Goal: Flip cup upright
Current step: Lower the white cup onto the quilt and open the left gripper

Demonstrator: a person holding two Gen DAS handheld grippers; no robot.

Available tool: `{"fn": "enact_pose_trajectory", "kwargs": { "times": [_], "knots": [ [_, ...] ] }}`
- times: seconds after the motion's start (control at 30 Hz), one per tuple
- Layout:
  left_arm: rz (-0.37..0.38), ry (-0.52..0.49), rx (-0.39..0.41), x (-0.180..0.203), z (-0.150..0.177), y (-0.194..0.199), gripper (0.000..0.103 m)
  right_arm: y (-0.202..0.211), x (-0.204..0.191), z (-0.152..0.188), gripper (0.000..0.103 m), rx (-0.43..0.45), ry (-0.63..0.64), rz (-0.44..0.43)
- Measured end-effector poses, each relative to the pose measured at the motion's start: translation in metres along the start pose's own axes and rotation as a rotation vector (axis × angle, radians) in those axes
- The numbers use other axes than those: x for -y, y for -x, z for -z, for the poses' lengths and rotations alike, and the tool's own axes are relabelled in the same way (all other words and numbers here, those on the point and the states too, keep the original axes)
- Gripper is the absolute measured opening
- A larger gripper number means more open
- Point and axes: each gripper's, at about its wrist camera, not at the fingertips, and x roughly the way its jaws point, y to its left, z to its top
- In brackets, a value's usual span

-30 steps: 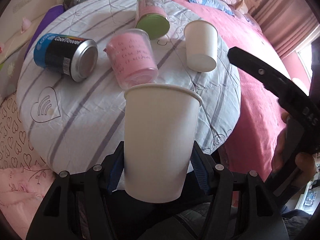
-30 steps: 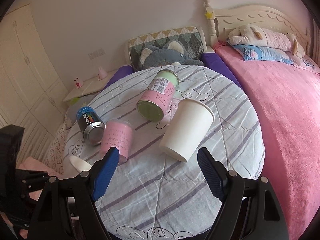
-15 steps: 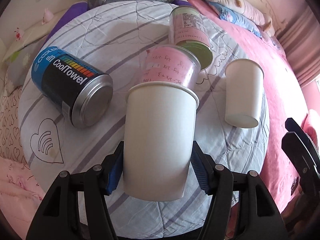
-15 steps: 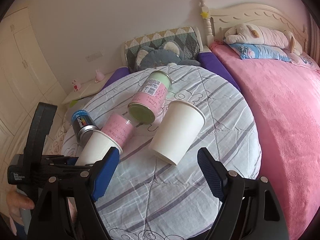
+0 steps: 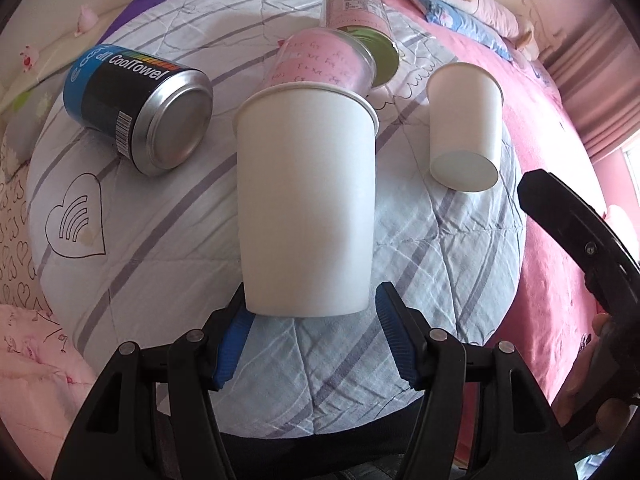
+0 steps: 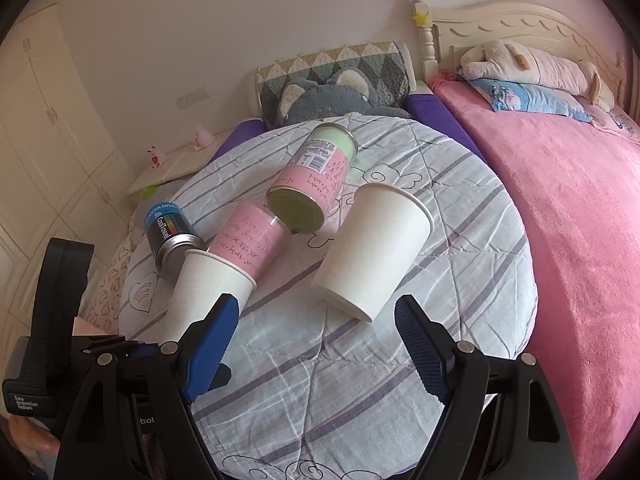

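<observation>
Left gripper jaws grasping smooth white paper cup, right gripper jaws released, wrinkled striped tablecloth.

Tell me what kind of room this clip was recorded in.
Most likely a bedroom. A bed with a pink blanket and a cream carved headboard stands beside the round table, a plush toy lies on its pillow, and built-in wardrobe doors line the left wall.

Pink jar — lower half behind held white cup; its mouth unseen
</observation>
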Motion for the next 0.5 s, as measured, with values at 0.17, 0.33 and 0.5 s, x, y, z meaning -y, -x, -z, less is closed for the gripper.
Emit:
{"fn": "enact_pose_trajectory", "kwargs": {
  "times": [0.17,0.33,0.5],
  "knots": [
    [0.021,0.027,0.013,-0.006,-0.009,-0.008,0.056,0.003,-0.004,0.002,0.082,0.002,0.006,0.008],
    [0.060,0.023,0.006,-0.015,0.002,-0.002,0.056,0.004,-0.001,0.001,0.082,0.002,-0.004,0.017],
    [0.066,0.006,-0.016,-0.013,0.015,0.002,0.056,-0.002,-0.005,0.000,0.082,-0.022,-0.012,-0.021]
  ]
}}
